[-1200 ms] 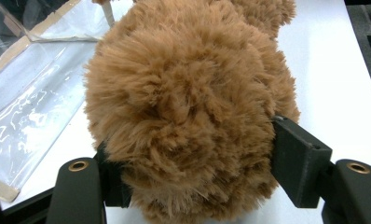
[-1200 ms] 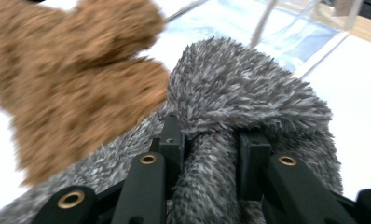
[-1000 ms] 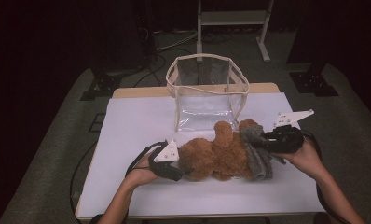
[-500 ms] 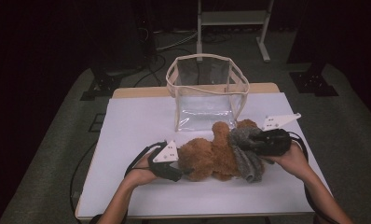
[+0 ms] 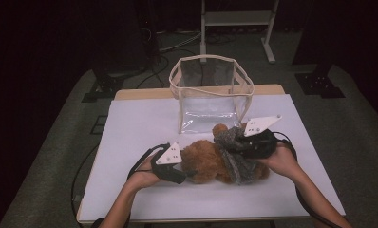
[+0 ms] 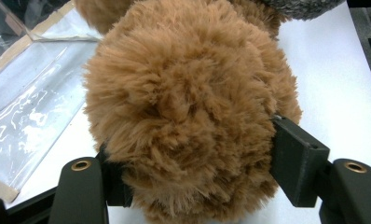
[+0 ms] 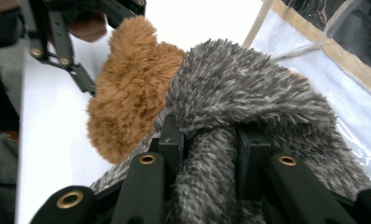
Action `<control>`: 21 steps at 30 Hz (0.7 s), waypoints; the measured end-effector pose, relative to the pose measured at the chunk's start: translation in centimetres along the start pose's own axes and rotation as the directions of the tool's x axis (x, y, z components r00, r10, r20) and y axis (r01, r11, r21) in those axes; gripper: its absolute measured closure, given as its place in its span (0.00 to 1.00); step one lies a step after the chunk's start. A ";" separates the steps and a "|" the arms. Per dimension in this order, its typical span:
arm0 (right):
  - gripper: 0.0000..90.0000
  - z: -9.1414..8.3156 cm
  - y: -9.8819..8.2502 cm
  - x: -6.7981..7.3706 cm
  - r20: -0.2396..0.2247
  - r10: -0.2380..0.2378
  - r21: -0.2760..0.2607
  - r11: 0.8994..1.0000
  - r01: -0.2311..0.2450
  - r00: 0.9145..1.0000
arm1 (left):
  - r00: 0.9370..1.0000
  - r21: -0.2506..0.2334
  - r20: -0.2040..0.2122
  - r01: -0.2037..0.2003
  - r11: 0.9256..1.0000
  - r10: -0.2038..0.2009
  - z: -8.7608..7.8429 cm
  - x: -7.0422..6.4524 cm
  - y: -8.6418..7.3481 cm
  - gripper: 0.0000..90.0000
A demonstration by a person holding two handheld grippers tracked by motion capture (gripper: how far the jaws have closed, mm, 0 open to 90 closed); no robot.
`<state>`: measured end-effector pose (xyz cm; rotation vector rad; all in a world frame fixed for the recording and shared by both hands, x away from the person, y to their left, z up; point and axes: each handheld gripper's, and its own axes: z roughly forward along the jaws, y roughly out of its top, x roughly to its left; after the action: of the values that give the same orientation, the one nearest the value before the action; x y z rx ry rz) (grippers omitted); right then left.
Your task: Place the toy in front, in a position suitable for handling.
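Note:
A brown plush bear point(image 5: 203, 162) lies on its side on the white table point(image 5: 144, 118). My left gripper point(image 5: 186, 174) is shut on one rounded furry end of the bear point(image 6: 188, 107), and both pads point(image 6: 295, 163) press into the fur. A grey furry garment point(image 5: 233, 154) covers the bear's right end. My right gripper point(image 5: 238, 145) is shut on a bunched fold of that garment point(image 7: 249, 93), with brown fur point(image 7: 127, 93) showing past it. The left gripper point(image 7: 67, 46) appears far off in the right gripper view.
A clear plastic bag with a beige rim point(image 5: 208, 90) stands open just behind the bear, its wall point(image 6: 30, 107) close to both grippers. Bare table top lies to the left and front. A metal stand point(image 5: 237, 19) is on the floor beyond.
My right gripper has moved left along the bear, drawing the grey garment with it, so the garment bunches nearer the bear's middle. The left gripper has stayed in place.

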<state>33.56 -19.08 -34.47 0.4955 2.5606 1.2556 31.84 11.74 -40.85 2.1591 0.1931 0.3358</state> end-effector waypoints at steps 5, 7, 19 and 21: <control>0.75 -0.9 -2.2 -1.6 0.019 0.073 0.004 0.997 -0.073 0.997 | 1.000 -0.013 0.000 0.004 1.000 -0.004 0.0 0.2 -0.1 0.37; 0.75 -1.6 -3.3 -2.1 0.020 0.106 -0.009 0.994 -0.106 0.994 | 1.000 -0.021 -0.004 0.008 1.000 -0.008 0.1 0.1 -0.1 0.36; 0.75 -2.0 -6.1 -2.1 0.003 0.179 -0.103 0.979 -0.178 0.984 | 0.999 -0.013 -0.008 0.046 0.999 -0.046 0.7 0.5 -1.1 0.13; 0.75 -1.9 -6.4 -2.1 -0.002 0.187 -0.113 0.976 -0.186 0.982 | 0.999 -0.009 -0.007 0.053 0.999 -0.053 0.9 0.5 -1.2 0.10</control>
<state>33.53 -24.96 -38.31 0.7295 2.4659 1.4466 32.60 11.89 -42.22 2.1405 0.2517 0.3132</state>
